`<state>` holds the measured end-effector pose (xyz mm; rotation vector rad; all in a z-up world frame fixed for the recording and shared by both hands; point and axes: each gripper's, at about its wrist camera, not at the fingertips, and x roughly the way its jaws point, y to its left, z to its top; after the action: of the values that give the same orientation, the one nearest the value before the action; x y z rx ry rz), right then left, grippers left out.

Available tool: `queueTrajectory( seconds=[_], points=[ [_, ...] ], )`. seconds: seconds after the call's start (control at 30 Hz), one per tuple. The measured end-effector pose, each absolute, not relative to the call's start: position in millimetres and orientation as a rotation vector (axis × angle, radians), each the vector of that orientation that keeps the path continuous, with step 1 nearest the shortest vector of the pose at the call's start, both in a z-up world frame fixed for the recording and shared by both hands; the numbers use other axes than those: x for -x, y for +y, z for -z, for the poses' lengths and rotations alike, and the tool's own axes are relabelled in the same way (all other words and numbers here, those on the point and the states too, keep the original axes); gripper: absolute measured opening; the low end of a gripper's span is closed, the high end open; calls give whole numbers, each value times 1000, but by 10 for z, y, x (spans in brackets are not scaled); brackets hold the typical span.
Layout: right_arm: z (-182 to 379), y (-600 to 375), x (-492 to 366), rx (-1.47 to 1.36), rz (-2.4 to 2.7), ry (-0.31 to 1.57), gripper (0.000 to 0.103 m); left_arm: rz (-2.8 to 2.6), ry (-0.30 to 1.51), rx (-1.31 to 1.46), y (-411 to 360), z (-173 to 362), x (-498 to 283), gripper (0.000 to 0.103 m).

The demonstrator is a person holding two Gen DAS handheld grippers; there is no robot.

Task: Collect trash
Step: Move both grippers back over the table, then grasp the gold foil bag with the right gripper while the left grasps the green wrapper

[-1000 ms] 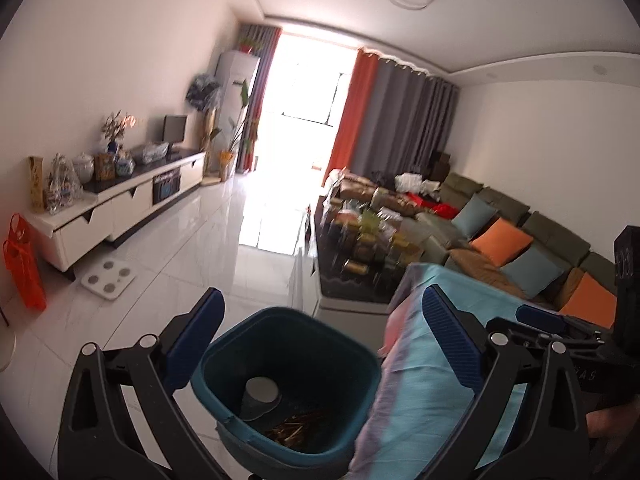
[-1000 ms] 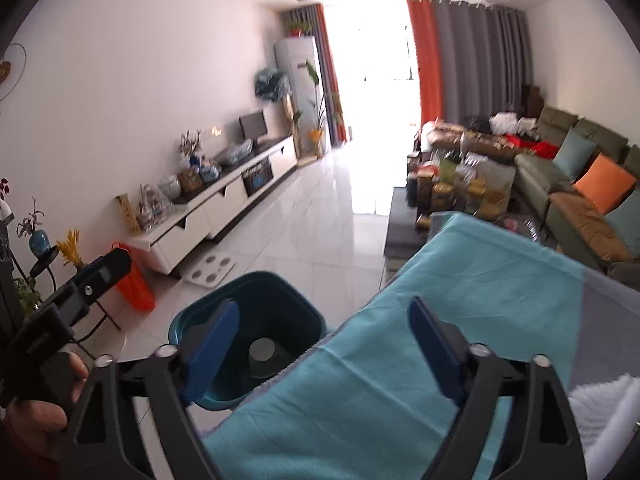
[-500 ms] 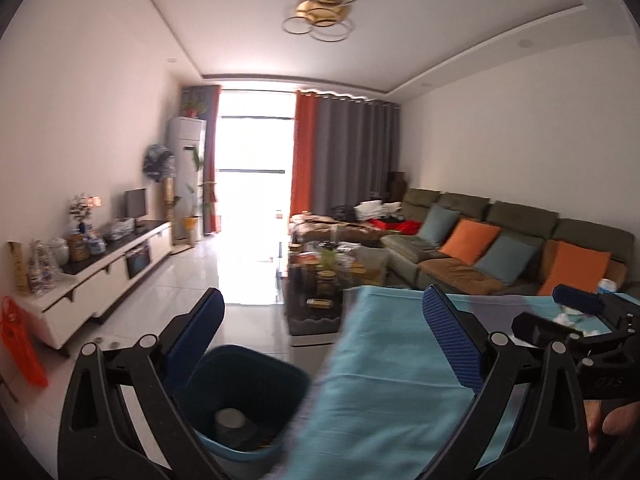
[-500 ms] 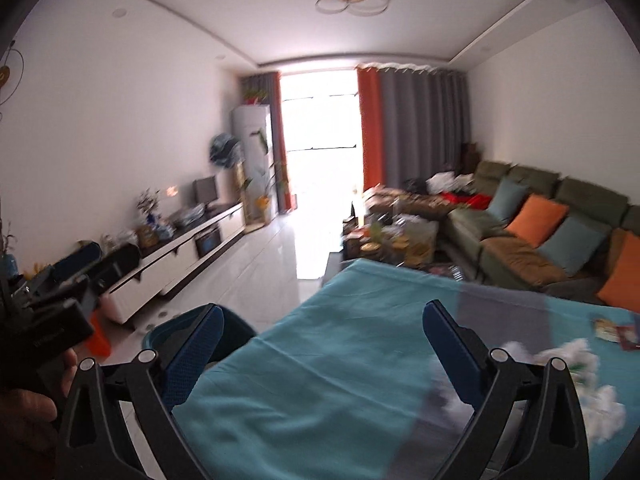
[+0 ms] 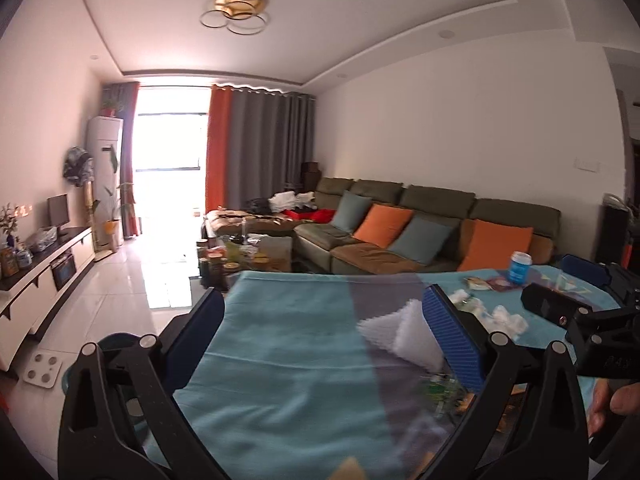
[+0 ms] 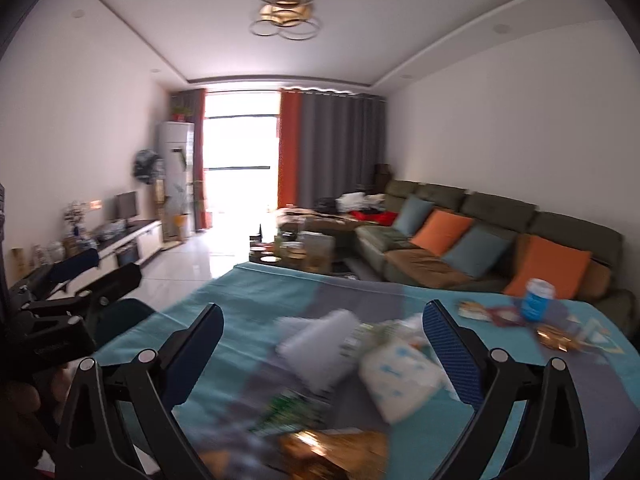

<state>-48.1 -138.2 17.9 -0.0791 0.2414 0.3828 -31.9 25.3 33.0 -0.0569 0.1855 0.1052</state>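
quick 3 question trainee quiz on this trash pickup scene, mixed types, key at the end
1. True or false: the right hand-held gripper is shut on a tissue.
2. The blue can stands: A) on the floor B) on the table C) in the bin
3. Which litter lies between the right hand-held gripper's open fingers?

Key
1. false
2. B
3. crumpled white paper and a printed tissue pack

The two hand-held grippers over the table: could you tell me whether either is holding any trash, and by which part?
Nothing is held. The left hand-held gripper and the right hand-held gripper both stand open over the littered table, pads touching nothing.
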Motion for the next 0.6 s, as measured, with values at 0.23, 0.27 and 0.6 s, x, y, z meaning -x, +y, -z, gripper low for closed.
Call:
queueTrajectory(
  seconds=[0.23,0.27,0.6],
  points=[
    [32,-1701,635,58,-274,296,96,-12,226,48,28,-210,270,98],
    [69,-1715,640,60,-266,313,96,0,231,38,-17,-186,272,98],
    [265,-1723,750,70,-254,371,96,51,253,29,-39,-172,244,98]
  ],
)
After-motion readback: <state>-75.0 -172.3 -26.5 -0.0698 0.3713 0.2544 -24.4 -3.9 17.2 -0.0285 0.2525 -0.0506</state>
